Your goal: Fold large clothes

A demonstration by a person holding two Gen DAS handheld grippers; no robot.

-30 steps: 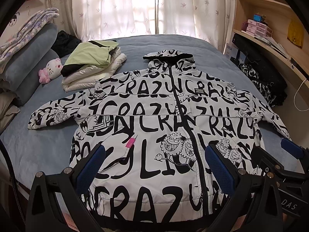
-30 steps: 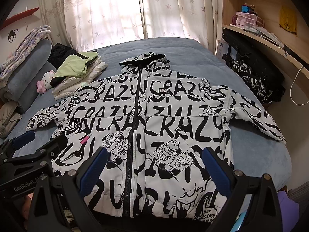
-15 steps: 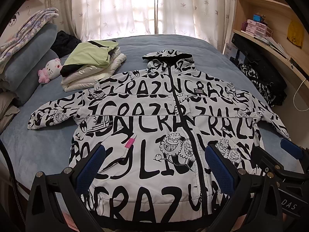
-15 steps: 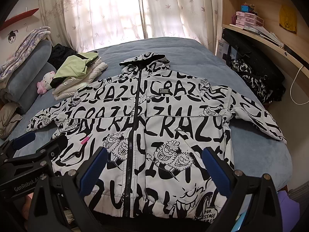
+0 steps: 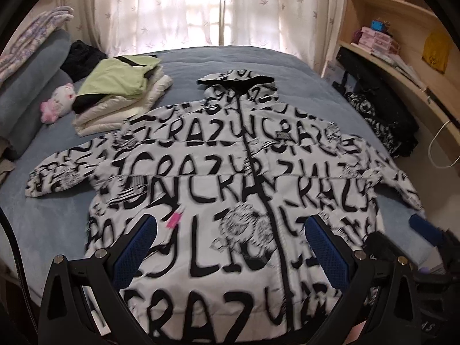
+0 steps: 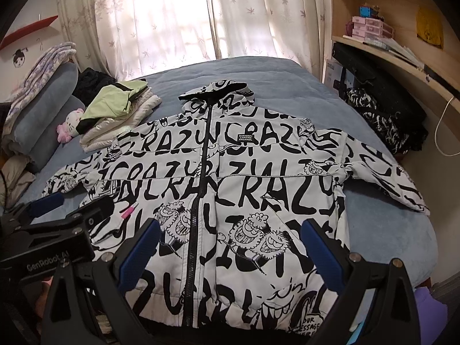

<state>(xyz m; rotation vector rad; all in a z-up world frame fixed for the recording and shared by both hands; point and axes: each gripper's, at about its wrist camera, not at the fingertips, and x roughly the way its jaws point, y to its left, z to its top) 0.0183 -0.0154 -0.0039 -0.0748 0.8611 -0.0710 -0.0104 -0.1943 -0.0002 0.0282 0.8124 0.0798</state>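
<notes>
A large white hooded jacket (image 5: 218,178) with black lettering lies flat and zipped on the blue bed, sleeves spread out to both sides; it also shows in the right wrist view (image 6: 244,178). My left gripper (image 5: 230,233) is open and empty, hovering over the jacket's lower left front. My right gripper (image 6: 230,238) is open and empty over the lower right front. The left gripper's body (image 6: 51,224) shows at the left of the right wrist view, and the right gripper's body (image 5: 414,247) at the right of the left wrist view.
A stack of folded clothes (image 5: 120,95) with a green garment on top lies at the bed's back left, beside a pink plush toy (image 5: 59,102) and grey pillows (image 5: 31,86). Wooden shelves (image 5: 402,57) and dark bags (image 5: 382,115) stand along the right.
The left wrist view has shifted and blurred slightly; the left gripper moved a little over the jacket. The jacket and the right gripper look unchanged.
</notes>
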